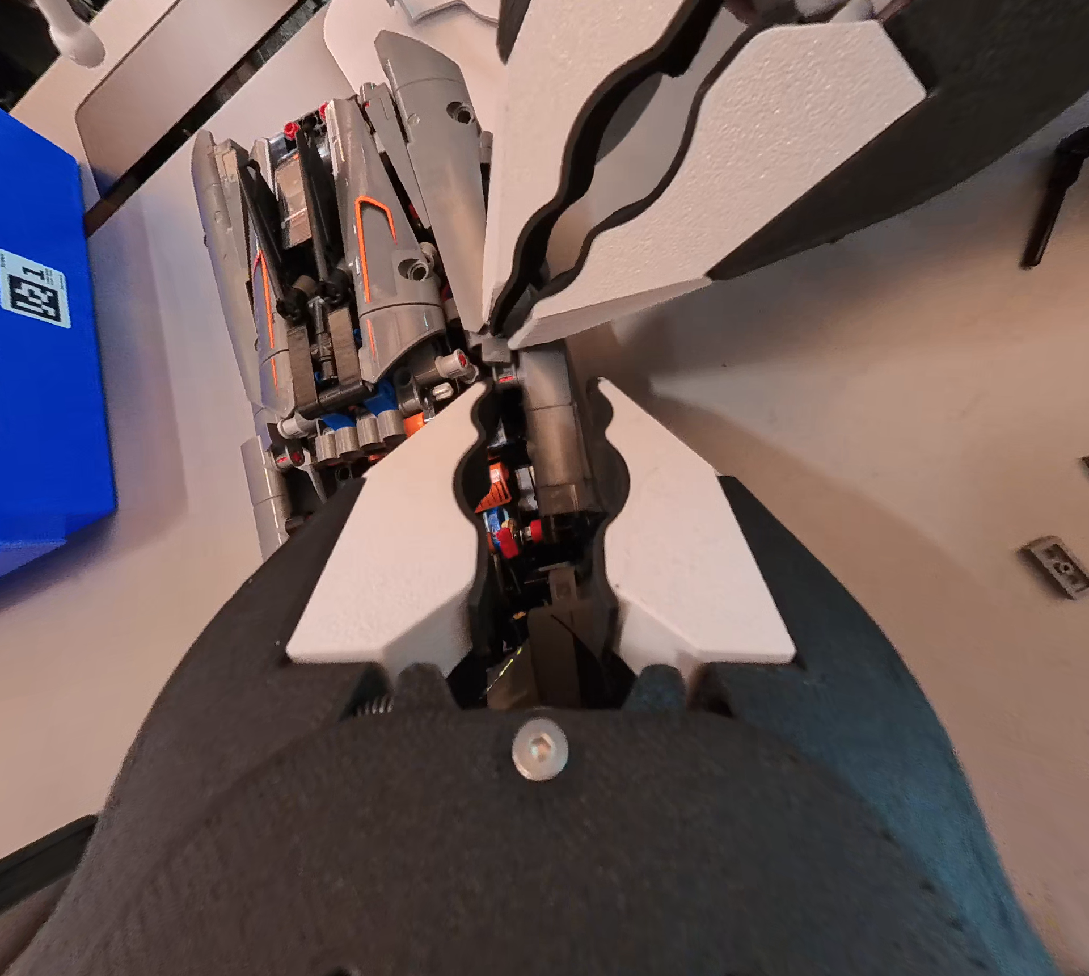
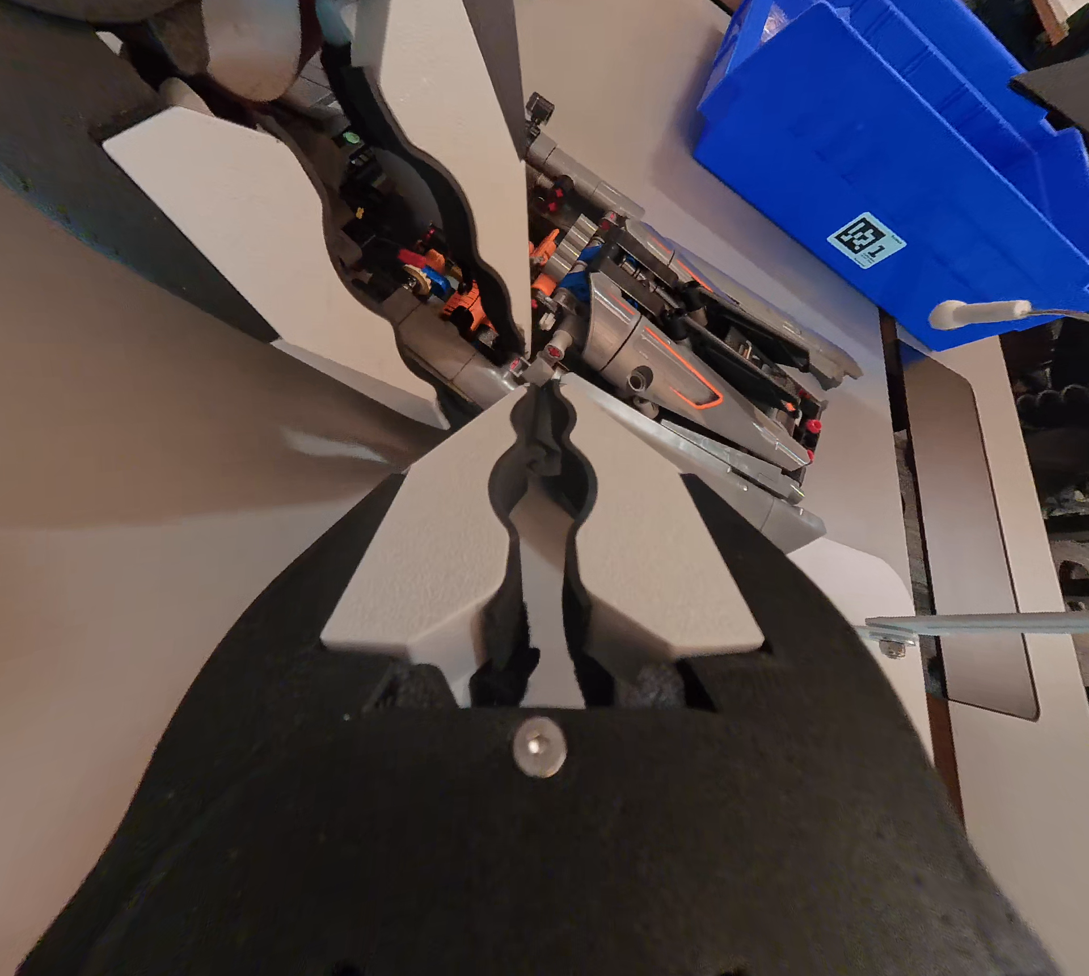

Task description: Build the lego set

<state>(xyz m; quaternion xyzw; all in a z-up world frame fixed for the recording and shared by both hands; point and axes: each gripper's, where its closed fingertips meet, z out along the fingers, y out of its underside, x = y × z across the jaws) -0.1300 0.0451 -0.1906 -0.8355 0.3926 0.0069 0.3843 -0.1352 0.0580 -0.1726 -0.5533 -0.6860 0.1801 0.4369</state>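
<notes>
Left gripper (image 1: 539, 387) clamps the grey model (image 1: 353, 270) to steady it; right gripper (image 2: 539, 387) pinches a small grey piece (image 2: 539, 371) against it, likely pressing it on.

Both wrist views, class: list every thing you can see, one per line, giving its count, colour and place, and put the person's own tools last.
Lego model: one, grey with orange stripes, black, blue and red parts inside; lying on the table, both grippers at it.
Small grey piece: one, at the model's edge, pinched by the right gripper.
Blue bin: one, with a white square sticker; on the table beside the model.
Loose grey Lego plate: one, on the table, apart from the model.
Table: one, white.
Left gripper: one, white fingers on a black body; jaws closed around the model's grey beam.
Right gripper: one, same colours; jaws nearly shut on the small grey piece.
</notes>
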